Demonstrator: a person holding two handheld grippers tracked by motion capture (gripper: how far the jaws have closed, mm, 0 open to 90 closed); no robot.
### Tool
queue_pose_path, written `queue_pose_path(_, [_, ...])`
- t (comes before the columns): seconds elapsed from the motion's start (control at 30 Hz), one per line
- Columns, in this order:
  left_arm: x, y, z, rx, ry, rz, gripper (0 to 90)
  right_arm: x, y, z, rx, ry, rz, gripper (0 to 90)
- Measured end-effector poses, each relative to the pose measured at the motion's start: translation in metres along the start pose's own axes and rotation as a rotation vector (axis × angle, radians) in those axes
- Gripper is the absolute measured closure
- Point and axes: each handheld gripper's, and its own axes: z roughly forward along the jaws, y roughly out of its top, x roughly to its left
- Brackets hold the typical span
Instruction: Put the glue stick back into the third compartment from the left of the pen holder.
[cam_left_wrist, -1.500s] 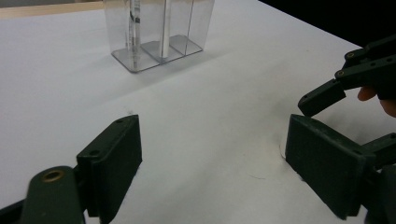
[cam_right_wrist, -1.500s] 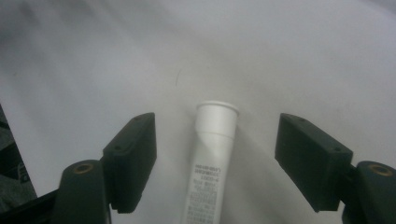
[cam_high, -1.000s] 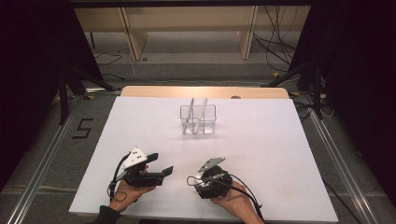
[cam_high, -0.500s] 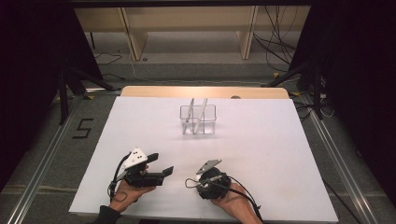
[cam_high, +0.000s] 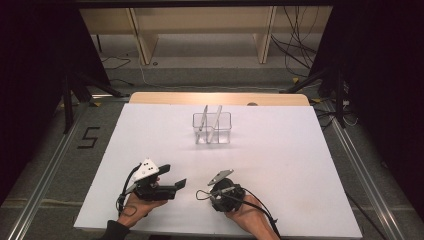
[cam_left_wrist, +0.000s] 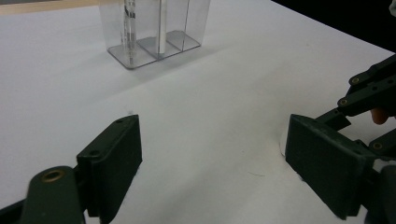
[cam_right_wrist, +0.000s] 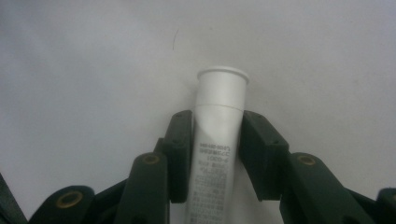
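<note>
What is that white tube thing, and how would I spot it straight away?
Start at the big white table and go to its near edge, to the person's right hand. Between the right tongs, whose jaws have just been closing, lies a white tube: opaque with small print and a flared rim, unlike the clear box farther back.

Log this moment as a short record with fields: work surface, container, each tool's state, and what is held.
surface: white table
container: clear divided box toward the table's far side, two slim sticks leaning in it
left tool: jaws wide apart, nothing between them, over bare table
right tool: jaws have just been closing, pads on both sides of a white tube
white tube: capped end pointing away from the tool, small print on its body
hands: both at the near edge of the table in the high view
</note>
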Motion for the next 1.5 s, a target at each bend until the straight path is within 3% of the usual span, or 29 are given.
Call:
queue_pose_path(0.6, [0.000, 0.000, 0.000, -0.002, 0.001, 0.002, 18.1, 0.001, 0.000, 0.000, -0.008, -0.006, -0.009, 67.8])
queue_pose_path(0.93, [0.001, 0.000, -0.001, -0.001, 0.002, 0.001, 18.1, -0.003, -0.002, -0.002, -0.017, 0.014, -0.007, 67.9])
queue_pose_path(1.5, [0.001, 0.000, -0.001, -0.001, 0.003, -0.001, 18.2, -0.021, -0.002, -0.021, -0.151, 0.036, 0.039, 68.6])
